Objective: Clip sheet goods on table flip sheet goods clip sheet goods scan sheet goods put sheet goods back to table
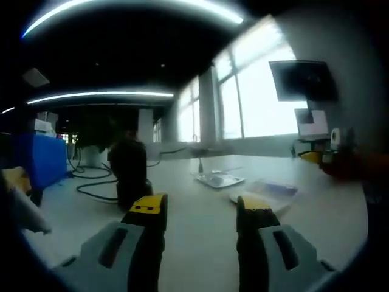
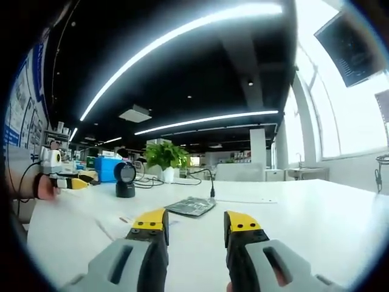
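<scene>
On the white table (image 1: 194, 243) a flat silvery sheet packet (image 1: 220, 179) lies ahead, and a clear packet (image 1: 268, 192) rests just right of it. My left gripper (image 1: 202, 210) is open and holds nothing, low over the table short of both packets. A black scanner (image 1: 130, 171) on a stand rises to the left. In the right gripper view the silvery packet (image 2: 190, 207) lies just beyond my right gripper (image 2: 196, 225), which is open and holds nothing. The scanner (image 2: 125, 180) stands further back left. The left gripper (image 2: 68, 181) comes in at the left edge.
Cables (image 1: 91, 182) trail across the table behind the scanner. A monitor (image 1: 304, 79) hangs by the bright windows. The right gripper's yellow tip (image 1: 316, 156) and a hand (image 1: 355, 167) show at the right. A potted plant (image 2: 165, 157) and blue box (image 2: 109, 166) sit at the back.
</scene>
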`<state>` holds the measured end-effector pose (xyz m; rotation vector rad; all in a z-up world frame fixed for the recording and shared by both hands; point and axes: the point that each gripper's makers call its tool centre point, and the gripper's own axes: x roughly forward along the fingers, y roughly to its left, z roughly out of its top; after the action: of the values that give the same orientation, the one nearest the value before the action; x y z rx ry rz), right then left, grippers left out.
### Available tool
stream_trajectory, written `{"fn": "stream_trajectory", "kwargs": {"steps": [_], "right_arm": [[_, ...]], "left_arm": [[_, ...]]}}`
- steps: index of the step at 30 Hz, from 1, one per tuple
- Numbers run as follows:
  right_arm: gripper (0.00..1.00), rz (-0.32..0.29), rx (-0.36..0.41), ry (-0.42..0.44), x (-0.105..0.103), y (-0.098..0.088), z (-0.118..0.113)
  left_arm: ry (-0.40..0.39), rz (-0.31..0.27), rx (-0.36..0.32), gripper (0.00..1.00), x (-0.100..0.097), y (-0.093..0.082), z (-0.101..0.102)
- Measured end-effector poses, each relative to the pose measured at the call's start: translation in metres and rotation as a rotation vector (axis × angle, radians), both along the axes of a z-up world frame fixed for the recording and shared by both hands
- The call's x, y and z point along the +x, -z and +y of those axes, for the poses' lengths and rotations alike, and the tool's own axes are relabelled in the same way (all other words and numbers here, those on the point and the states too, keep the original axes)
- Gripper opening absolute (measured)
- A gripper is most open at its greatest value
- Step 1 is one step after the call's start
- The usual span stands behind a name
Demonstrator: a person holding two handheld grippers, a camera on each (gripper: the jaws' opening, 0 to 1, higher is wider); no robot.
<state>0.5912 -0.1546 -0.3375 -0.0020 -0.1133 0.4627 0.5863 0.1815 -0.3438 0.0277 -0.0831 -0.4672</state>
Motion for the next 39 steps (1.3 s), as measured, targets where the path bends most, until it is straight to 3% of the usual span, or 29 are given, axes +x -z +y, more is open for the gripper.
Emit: {"fn": "stream_trajectory", "kwargs": {"steps": [39], "right_arm": [[0.32, 0.012, -0.014, -0.001, -0.0008, 0.0026, 0.0025]], "left_arm": [[0.008, -0.004, 0.014, 0.38, -0.0016, 0.0006, -0.0025]]}}
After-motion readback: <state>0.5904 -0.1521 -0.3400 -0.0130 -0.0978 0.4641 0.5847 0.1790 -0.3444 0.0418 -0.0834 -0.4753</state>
